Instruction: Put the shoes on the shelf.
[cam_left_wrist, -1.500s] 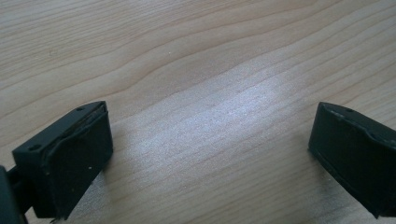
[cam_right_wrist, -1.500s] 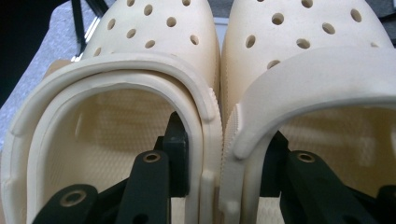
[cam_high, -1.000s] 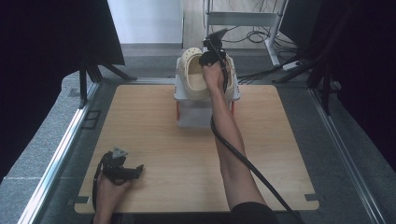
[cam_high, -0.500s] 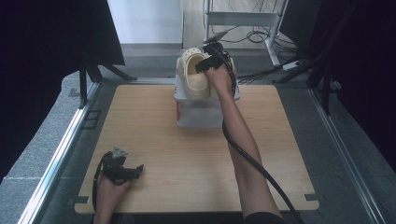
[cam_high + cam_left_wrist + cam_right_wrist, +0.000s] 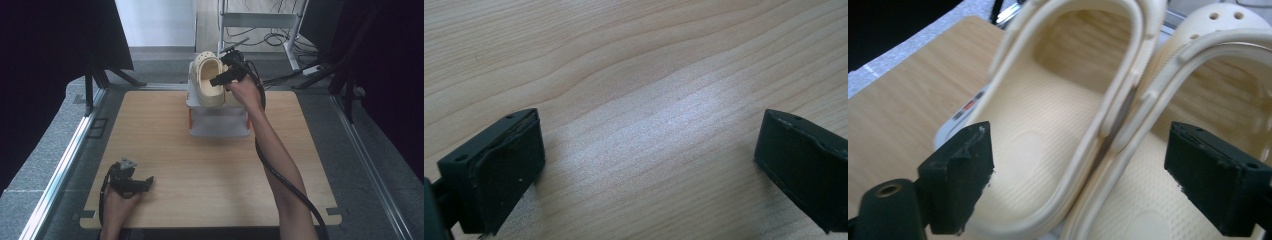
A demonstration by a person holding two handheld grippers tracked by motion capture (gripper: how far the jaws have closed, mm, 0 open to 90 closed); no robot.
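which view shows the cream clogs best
The right gripper view: both cream clogs lie side by side between the open right tool. The high view shows them small on a white box.

Two cream clogs (image 5: pixel 210 80) side by side atop box (image 5: pixel 220 122)

Over the last second the right claw (image 5: pixel 218 79) has dropped from above the far edge of the white box (image 5: pixel 220 122) to the pale clogs (image 5: pixel 209 86) lying on top of it. Its tip, raised and aimed away from the box before, now points across the clogs toward the box's left side. The right forearm (image 5: pixel 270 150) has swung with it, leaning further over the box.
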